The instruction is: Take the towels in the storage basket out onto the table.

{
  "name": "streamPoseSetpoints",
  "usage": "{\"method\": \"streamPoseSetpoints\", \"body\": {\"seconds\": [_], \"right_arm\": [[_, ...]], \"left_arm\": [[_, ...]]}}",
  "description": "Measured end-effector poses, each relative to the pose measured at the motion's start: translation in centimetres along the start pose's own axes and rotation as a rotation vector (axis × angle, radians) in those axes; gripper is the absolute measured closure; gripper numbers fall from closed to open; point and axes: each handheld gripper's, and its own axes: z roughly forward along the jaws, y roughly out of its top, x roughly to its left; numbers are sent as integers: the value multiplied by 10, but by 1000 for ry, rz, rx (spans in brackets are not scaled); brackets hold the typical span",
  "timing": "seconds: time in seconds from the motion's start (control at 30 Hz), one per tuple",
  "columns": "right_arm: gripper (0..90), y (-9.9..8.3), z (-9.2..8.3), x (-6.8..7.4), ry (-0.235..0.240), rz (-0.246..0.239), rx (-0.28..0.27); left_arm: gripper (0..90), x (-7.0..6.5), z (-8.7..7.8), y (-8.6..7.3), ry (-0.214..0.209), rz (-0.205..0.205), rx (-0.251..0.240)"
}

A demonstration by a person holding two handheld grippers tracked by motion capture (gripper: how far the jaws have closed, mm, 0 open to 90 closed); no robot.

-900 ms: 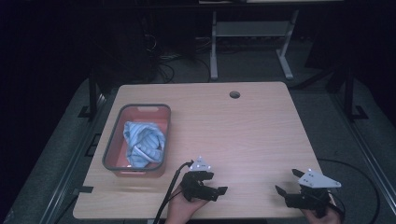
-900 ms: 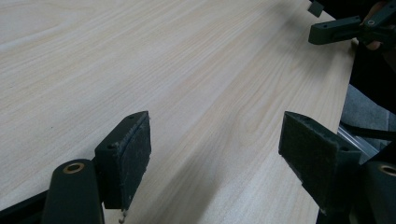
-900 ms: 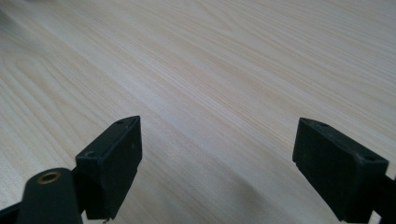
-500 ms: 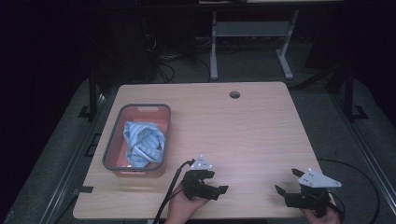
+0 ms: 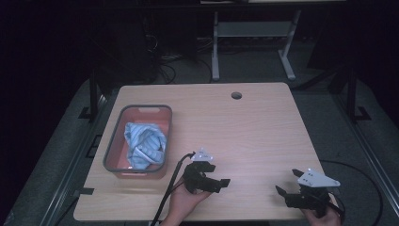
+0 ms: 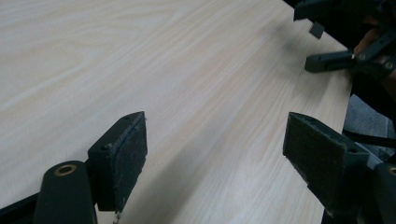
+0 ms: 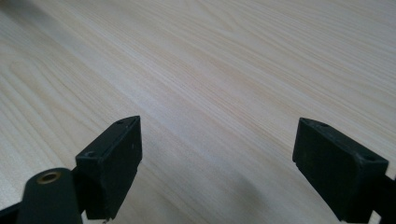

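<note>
A crumpled blue-and-white cloth [image 5: 143, 146] lies in a shallow bin with a grey rim and reddish walls [image 5: 111, 146] on the left of the wooden table [image 5: 244, 122]. My left gripper [image 5: 217, 175] hovers low over the table's front middle, to the right of the bin, with its jaws pointing right. It is open with nothing between its pads [image 6: 125, 154]. My right gripper [image 5: 287, 181] is at the front right corner, jaws pointing left, also open and empty. In the left gripper view the right gripper [image 6: 327, 46] shows at the top right. In the right gripper view bare wood lies between the right gripper's [image 7: 217, 158] jaws.
A round cable hole [image 5: 236, 95] sits near the table's far edge. A metal stand [image 5: 249, 42] and cables are on the dark floor behind the table. The left gripper's cable [image 5: 169, 188] trails off the front edge.
</note>
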Motion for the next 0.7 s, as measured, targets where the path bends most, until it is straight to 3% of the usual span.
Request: {"method": "streamPoseSetpoints", "body": {"seconds": [0.33, 0.53, 0.7], "right_arm": [[152, -2, -4, 2, -7, 5, -3], [152, -2, -5, 0, -7, 10, -12], [152, -3, -5, 0, -7, 10, -14]], "left_arm": [[187, 2, 6, 23, 5, -8, 11], [188, 2, 8, 34, 17, 9, 26], [192, 5, 4, 45, 12, 8, 12]]}}
